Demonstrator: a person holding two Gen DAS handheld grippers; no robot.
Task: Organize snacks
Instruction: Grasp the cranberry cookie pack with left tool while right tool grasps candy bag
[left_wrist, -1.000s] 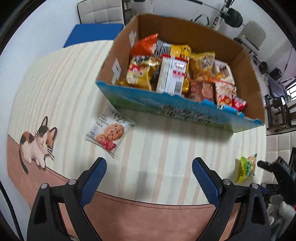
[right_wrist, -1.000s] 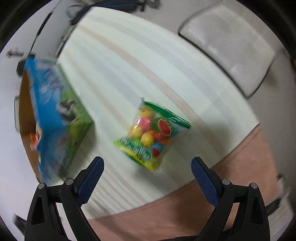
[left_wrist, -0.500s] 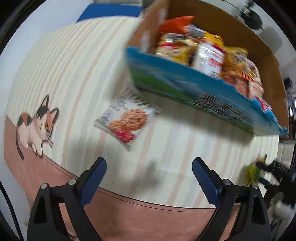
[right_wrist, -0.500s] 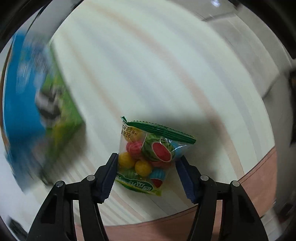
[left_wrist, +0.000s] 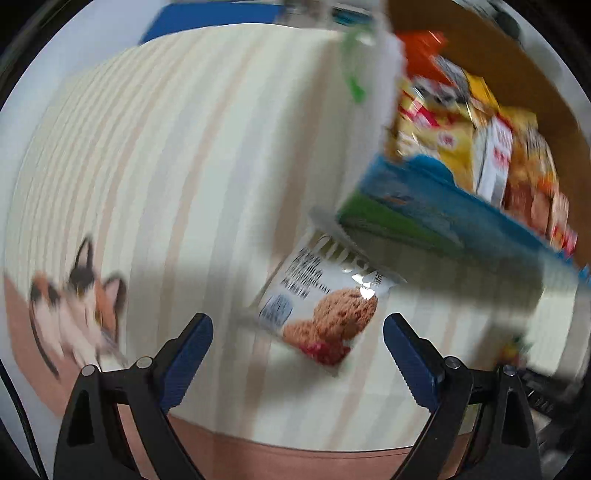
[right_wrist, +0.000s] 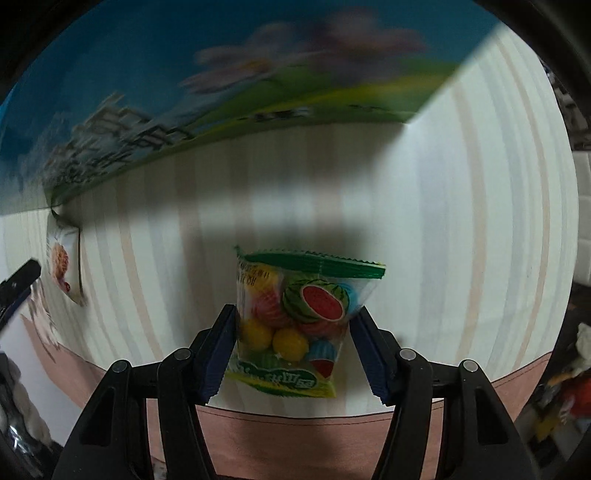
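Right gripper (right_wrist: 293, 347) pinches the candy bag (right_wrist: 297, 325); left gripper (left_wrist: 297, 345) (spread wide) above the cookie packet (left_wrist: 325, 306).

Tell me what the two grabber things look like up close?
Both look alike. The left gripper and the right gripper each have two black plastic arms with triangle-shaped holes and round silver rivets. The jaws wear dark blue ridged pads, a bit like tiny saw teeth. A thin black cable runs beside the left one.
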